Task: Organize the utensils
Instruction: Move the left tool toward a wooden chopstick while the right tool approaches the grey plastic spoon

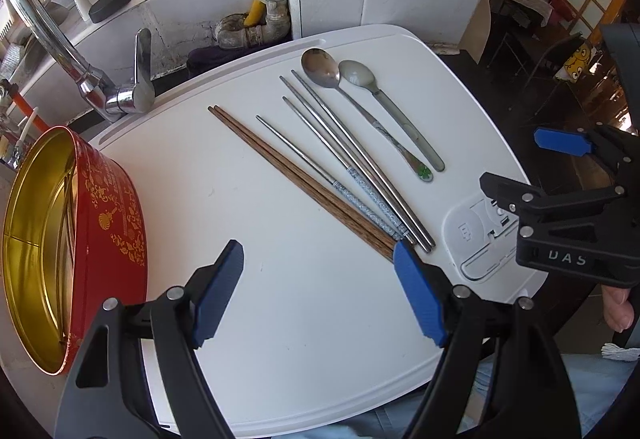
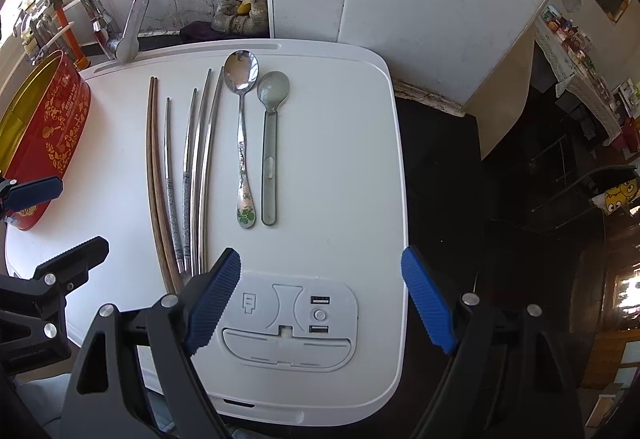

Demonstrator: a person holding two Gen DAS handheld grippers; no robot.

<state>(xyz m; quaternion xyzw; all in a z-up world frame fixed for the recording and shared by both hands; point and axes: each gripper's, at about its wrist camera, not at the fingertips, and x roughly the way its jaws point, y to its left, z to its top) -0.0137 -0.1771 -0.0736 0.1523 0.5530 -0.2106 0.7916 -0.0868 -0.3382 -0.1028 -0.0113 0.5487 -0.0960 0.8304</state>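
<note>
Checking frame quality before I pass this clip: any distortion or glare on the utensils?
Right wrist view: fisheye bows the wooden chopsticks into curves, and the steel spoon bowl shows bright reflections. Left wrist view: the chopsticks look nearly straight; the tin's gold interior shines; focus is sharp.

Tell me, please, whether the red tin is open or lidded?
Open: the red tin has no lid, and its gold interior with dividers shows in the left wrist view.

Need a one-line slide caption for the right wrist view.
Open right gripper hovers over white board with chopsticks and two spoons.
</note>
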